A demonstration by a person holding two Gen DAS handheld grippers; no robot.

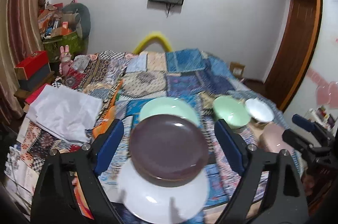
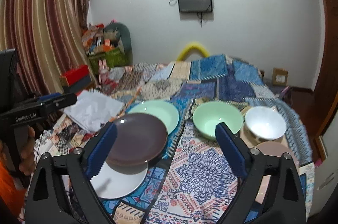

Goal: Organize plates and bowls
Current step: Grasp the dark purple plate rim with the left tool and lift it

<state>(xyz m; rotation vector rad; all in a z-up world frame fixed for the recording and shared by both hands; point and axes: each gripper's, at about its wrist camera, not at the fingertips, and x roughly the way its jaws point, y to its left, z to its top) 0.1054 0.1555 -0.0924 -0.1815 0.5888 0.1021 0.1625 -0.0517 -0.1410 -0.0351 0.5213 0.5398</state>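
We are early in this one, by the look of it. The left gripper (image 1: 169,145) hangs over the bed (image 1: 190,80) with its jaws spread wide and nothing pinched; the brown plate (image 1: 169,148) sits between the two blue pads in its view, but the pads stand clear of the rim on both sides. That brown plate rests partly on the white plate (image 1: 164,196), nearer to us, and overlaps the near edge of the green plate (image 1: 169,107) beyond it. So the plates overlap loosely, not squared up into a neat pile.

The right gripper (image 2: 166,150) is spread open too and empty. Ahead of it and touching its right pad in the picture sits the green bowl (image 2: 217,118); just to the right of that, the white bowl (image 2: 265,122), the two rims close or touching, we cannot tell which. A pink dish (image 2: 274,149) lies nearer, off to the gripper's right, mostly hidden behind the finger. Each bowl sits on its own, none nested.

Our read: nothing is gathered yet. Left to do, we judge, is stacking the three plates true and nesting the bowls, with the left gripper placed for the plates and the right for the bowls. Motion blur softens the edges, so fine contact is hard to call.
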